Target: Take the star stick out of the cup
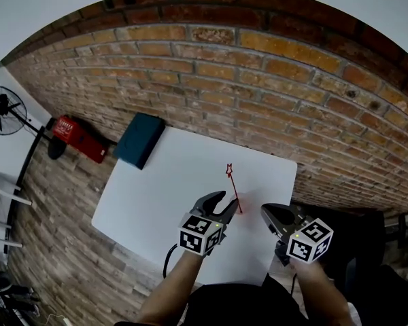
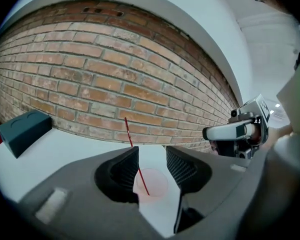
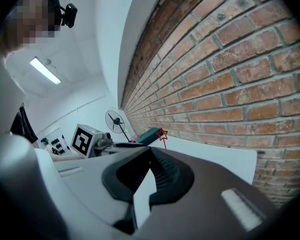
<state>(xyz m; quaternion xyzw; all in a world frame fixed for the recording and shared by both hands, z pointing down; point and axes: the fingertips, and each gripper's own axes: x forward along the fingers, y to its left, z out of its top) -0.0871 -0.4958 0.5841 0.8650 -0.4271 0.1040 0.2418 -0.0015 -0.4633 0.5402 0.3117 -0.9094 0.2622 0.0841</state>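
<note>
Star stick [image 2: 130, 134] stands in cup [image 2: 158, 184] between left gripper's [image 2: 152, 154] parted jaws.

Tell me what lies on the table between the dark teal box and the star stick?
Nothing. The head view shows only bare white table between the box and the star stick.
</note>
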